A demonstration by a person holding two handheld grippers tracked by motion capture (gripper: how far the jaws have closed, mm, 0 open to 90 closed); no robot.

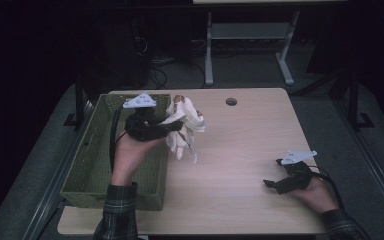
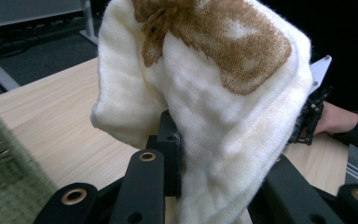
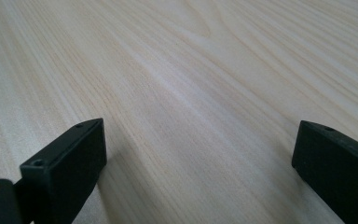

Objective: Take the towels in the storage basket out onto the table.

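Note:
A cream knitted garment with a brown pattern (image 1: 186, 125) hangs above the table, just right of the green basket (image 1: 95, 170). My left gripper (image 1: 172, 126) is shut on it, and the cloth (image 2: 214, 93) drapes over the jaws in the left gripper view. Low over the table's right front, my right gripper (image 1: 272, 184) stands open, its two black jaws spread wide over bare wood (image 3: 196, 93) in the right gripper view, nothing between them.
The green woven basket stands along the table's left side, its rim (image 2: 0, 140) close to my left gripper. A round cable hole (image 1: 231, 101) lies near the table's far edge. A desk frame (image 1: 250, 45) stands beyond the table.

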